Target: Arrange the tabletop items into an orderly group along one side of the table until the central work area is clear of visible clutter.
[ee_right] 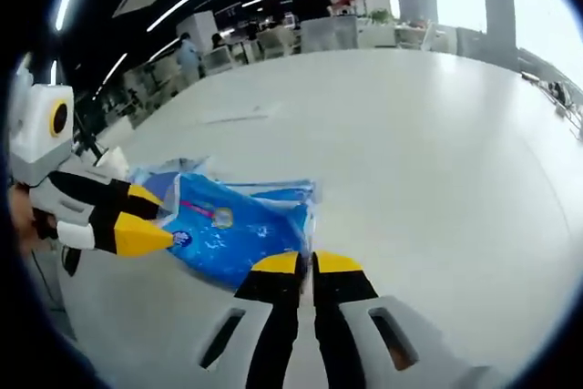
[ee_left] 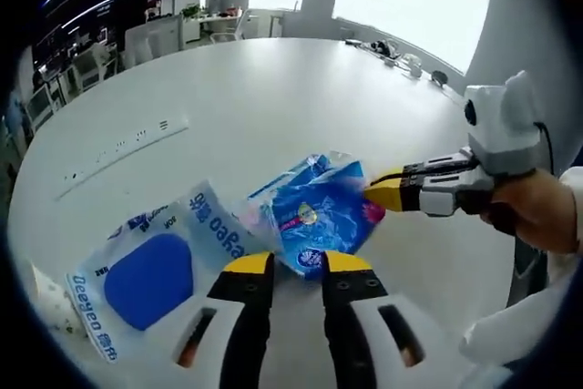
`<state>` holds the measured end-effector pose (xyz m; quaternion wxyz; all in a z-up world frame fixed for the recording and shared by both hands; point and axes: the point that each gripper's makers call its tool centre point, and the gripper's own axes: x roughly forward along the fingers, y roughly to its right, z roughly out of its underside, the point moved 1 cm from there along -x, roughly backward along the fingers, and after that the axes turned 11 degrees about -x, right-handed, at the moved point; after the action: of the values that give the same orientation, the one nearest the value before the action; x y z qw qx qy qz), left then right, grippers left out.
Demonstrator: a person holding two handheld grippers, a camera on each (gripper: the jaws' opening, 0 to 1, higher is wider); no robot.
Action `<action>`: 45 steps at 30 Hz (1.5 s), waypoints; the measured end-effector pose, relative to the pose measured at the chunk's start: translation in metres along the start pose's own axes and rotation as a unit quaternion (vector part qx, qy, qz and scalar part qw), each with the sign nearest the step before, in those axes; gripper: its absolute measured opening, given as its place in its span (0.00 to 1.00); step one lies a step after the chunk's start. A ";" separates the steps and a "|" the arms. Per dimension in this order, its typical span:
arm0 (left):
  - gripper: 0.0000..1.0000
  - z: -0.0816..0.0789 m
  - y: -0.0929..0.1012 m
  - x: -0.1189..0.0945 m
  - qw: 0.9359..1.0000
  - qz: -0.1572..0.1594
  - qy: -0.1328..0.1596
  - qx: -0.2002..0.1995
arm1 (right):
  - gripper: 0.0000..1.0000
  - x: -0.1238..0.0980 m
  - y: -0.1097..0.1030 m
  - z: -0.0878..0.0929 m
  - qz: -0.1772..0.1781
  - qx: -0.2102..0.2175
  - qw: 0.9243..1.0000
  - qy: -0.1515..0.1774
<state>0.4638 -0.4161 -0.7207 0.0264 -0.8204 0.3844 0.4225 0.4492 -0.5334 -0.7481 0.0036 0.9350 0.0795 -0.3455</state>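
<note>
Yellow-tipped, the left gripper point(ee_left: 299, 264) rises from the bottom of the left gripper view with its jaws a little apart, their tips at the near edge of a crinkled blue plastic pack point(ee_left: 321, 213); whether they pinch the pack's edge is hard to tell. Left of it on the white table point(ee_left: 273, 88) lies a flat white pouch with a blue window and blue lettering point(ee_left: 150, 275), just beside the blue pack. Farther back on the left sits a long white ruler-like strip point(ee_left: 123, 152). From the right, the right gripper point(ee_left: 378, 193), held by a hand point(ee_left: 537, 211), touches the pack's far side. In the right gripper view, the right gripper point(ee_right: 306, 264) has its jaws nearly closed at the blue pack's point(ee_right: 228, 230) edge, with the left gripper point(ee_right: 150, 220) entering from the left.
</note>
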 end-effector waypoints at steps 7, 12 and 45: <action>0.28 -0.009 0.007 -0.011 1.000 0.000 0.023 0.014 | 0.26 -0.003 0.006 0.003 0.008 0.011 1.000 0.006; 0.42 -0.012 0.005 -0.018 0.999 -0.013 0.035 0.010 | 0.38 -0.009 0.004 0.005 0.001 0.021 1.000 0.009; 0.83 0.017 -0.004 -0.097 0.992 -0.056 0.102 -0.045 | 0.69 -0.074 -0.040 0.014 -0.031 0.079 0.996 0.035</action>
<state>0.4213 -0.3481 -0.6632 -0.0264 -0.8796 0.3192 0.3518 0.3785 -0.5059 -0.7089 -0.0840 0.9411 0.0813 -0.3174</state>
